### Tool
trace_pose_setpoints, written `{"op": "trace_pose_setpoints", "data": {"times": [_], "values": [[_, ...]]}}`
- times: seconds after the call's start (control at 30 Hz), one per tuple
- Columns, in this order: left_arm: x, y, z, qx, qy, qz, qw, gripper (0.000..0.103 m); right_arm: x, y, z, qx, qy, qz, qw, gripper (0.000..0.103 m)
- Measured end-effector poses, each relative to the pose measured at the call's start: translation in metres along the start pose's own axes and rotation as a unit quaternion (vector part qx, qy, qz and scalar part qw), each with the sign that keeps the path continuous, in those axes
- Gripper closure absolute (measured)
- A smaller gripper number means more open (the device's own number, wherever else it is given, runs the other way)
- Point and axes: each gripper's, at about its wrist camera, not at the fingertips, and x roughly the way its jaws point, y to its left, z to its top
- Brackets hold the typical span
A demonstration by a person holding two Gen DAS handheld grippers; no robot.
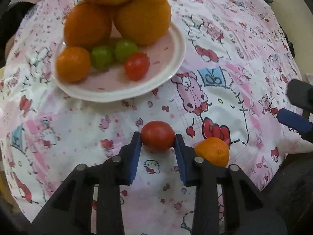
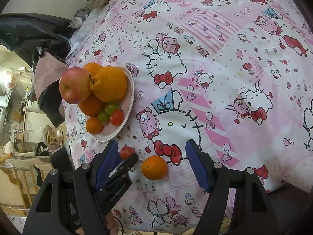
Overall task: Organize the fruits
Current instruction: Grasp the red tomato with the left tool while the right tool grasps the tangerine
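A pink and white cotton cloth printed with cartoon cats and red bows (image 2: 225,62) covers the whole tabletop, lying slightly creased. Past its far left edge, dark rumpled fabric (image 2: 33,33) is heaped, with a dusty-pink cloth (image 2: 49,68) beside it. Lower left, a light wooden frame (image 2: 21,178) stands amid blurred household clutter.

tomato (image 1: 157,135) left of mandarin (image 1: 213,151) (just beside); plate (image 1: 121,95) behind.

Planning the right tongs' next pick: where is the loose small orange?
The small orange lies on the tablecloth between the open right tongs, just right of the tomato gripped by the left tongs.
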Motion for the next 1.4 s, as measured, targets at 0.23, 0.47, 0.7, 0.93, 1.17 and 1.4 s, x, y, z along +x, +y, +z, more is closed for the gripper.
{"op": "trace_pose_setpoints", "data": {"times": [0.23, 0.47, 0.7, 0.93, 1.17, 1.4], "values": [[-0.033, 0.021, -0.005, -0.027, -0.035, 0.026, 0.9987, 0.073, 0.002, 0.001, -0.001, -0.003, 0.002, -0.007, 1.0, 0.029], [-0.09, 0.052, -0.007, -0.065, -0.073, 0.034, 0.9946, 0.073, 0.004, 0.006, -0.004, -0.01, 0.011, 0.0, 1.0, 0.029], [-0.154, 0.07, -0.012, -0.06, -0.099, 0.03, 0.9928, 0.073, 0.024, 0.016, -0.012, -0.028, 0.054, -0.008, 0.998, 0.029], [-0.152, 0.092, -0.024, -0.077, -0.1, 0.038, 0.9913, 0.073, 0.06, 0.032, -0.027, -0.077, 0.111, -0.058, 0.989, 0.029], [-0.144, 0.113, -0.018, -0.122, -0.094, 0.038, 0.9873, 0.073, 0.092, 0.053, -0.045, -0.19, 0.129, -0.156, 0.961, 0.029], [-0.143, 0.111, -0.017, -0.127, -0.088, 0.017, 0.9878, 0.073, 0.106, 0.056, -0.052, -0.237, 0.129, -0.196, 0.943, 0.047]]}}
